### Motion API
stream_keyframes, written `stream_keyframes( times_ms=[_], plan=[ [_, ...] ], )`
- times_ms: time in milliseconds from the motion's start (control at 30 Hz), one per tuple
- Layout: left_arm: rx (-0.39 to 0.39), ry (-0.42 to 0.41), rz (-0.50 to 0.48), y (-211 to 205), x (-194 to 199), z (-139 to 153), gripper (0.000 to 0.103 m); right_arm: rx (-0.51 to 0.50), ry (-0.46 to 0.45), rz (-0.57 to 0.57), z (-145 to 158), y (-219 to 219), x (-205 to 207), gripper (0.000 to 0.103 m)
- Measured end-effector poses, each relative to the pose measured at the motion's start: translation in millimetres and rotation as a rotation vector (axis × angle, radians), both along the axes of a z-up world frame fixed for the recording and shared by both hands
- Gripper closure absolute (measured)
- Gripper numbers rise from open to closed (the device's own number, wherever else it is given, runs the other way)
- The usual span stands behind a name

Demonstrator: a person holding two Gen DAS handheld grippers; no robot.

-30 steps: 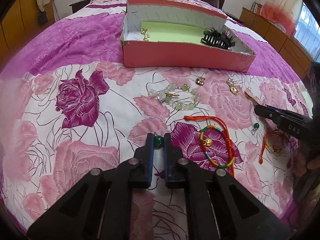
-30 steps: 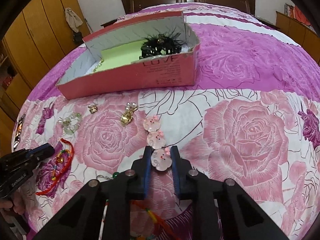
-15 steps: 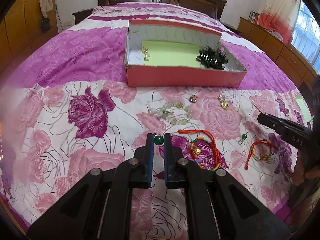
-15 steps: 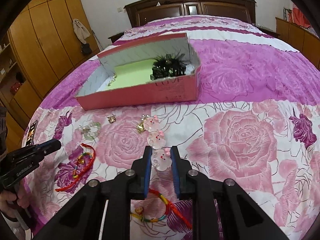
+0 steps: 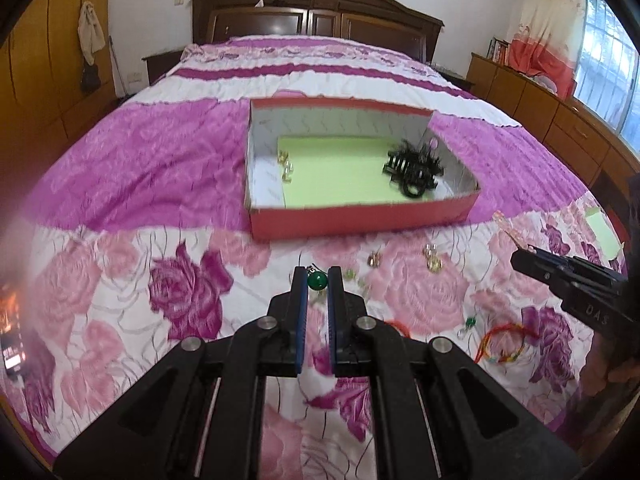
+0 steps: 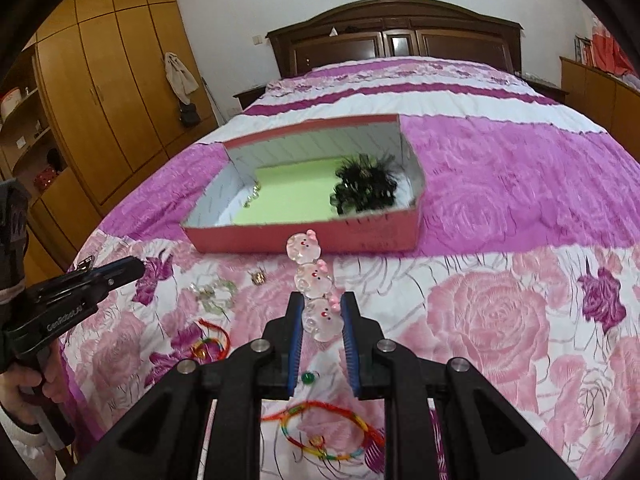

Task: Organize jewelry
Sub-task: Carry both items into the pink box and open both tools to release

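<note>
Left tool (image 5: 318,282): nearly closed, pinching a green bead earring (image 5: 317,281) above the bed (image 5: 120,168).
Right tool (image 6: 322,314): narrowly parted, clamping the lowest bead of a clear cat-bead strand (image 6: 316,280).
Box (image 5: 360,216): open on the bed, holding a black hair clip (image 5: 414,170).
Bracelet (image 6: 332,436): on the bedspread.

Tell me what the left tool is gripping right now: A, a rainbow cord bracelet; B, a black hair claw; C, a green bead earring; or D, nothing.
C: the left tool is shut on the green bead earring, its bead pinched between the blue pads above the bedspread.
</note>
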State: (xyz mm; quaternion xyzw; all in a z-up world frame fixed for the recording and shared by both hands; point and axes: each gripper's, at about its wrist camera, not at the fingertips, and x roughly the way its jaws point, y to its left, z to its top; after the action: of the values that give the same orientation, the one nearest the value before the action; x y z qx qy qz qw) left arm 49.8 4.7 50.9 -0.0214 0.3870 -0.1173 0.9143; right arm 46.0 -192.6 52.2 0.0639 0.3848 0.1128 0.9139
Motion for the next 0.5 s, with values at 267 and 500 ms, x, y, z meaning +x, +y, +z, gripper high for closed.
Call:
stream_keyframes(
  times_ms=[267, 500],
  plan=[
    [0.001, -0.040, -0.003, -6, 29, 11, 0.102, 0.002, -0.017, 0.019, 11, 7, 31, 0.083],
    [0.005, -0.060, -0.006, -12, 62, 14, 0.102, -0.009, -0.031, 0.038, 18, 18, 67, 0.083]
  ],
)
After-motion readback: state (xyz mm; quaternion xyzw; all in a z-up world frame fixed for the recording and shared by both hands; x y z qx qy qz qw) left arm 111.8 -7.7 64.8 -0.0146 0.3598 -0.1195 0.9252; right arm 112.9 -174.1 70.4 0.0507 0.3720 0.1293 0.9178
